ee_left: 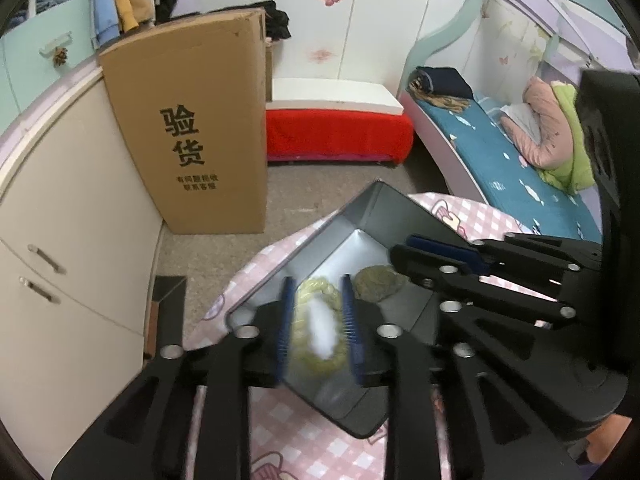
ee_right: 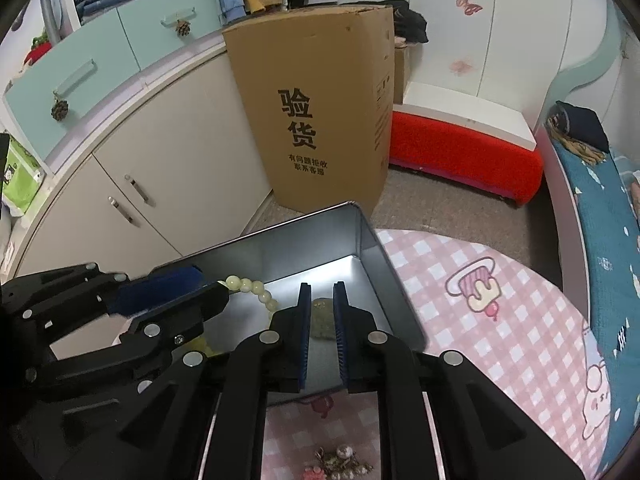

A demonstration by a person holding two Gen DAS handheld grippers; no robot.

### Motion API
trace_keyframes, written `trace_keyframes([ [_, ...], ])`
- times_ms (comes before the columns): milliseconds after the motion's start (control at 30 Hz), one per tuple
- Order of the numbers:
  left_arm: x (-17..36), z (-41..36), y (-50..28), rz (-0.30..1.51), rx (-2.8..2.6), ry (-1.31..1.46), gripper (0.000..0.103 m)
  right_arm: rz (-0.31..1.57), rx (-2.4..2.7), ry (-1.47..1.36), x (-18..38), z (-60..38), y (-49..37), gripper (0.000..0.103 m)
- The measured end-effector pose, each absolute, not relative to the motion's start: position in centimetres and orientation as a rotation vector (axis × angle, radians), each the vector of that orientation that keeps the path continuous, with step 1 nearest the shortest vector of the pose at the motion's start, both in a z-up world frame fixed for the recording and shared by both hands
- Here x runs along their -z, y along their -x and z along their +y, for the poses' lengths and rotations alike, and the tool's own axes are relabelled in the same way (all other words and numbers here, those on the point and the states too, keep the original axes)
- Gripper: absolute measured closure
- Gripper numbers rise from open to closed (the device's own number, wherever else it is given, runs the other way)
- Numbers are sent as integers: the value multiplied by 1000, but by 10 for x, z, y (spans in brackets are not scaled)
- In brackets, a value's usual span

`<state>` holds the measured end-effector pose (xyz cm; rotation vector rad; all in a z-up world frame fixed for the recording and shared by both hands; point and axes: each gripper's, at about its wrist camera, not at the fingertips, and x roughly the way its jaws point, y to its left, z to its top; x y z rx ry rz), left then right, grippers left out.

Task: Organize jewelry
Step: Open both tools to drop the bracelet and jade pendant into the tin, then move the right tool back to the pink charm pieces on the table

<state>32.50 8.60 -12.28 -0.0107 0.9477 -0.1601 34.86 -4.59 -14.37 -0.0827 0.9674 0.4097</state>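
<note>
near edge of the table [ee_right: 500, 320], pink checked cloth: a small cluster of jewelry [ee_right: 340, 462] lies just in front of the right gripper [ee_right: 321, 334], pieces too small to tell apart. right gripper jaws apart, nothing between them, tips over the near rim of the metal tin [ee_right: 312, 248]. a flat greenish pendant [ee_right: 324, 320] lies on the tin floor between the blue pads. left gripper [ee_left: 316, 334] is over the tin's left part, jaws apart either side of the pale yellow bead bracelet [ee_left: 316, 320]; blurred, so cannot tell if the pads touch it. bracelet appears to lie in the tin just left of the pendant. tin sits at the table's far left corner. beyond, on the floor: upright cardboard box [ee_right: 320, 120], red bench [ee_right: 464, 156], cabinets [ee_right: 140, 184] on the left, bed [ee_right: 600, 240] on the right.
</note>
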Motion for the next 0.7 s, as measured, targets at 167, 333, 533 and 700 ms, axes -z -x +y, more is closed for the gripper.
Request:
trace_keyframes([
  [167,109,90,-313,891,134,23,39,932,-402,45,129,-68,-336,73],
  [333,93,80,-286,835,145,25,37,882,-409,44,111,-90,-308,64],
  [533,74,53,-233,713,142,-20,29,809,-397,45,94,-127,-262,50],
  [700,80,29,-199,650,116,-58,26,776,-340,48,101,-165,-225,49],
])
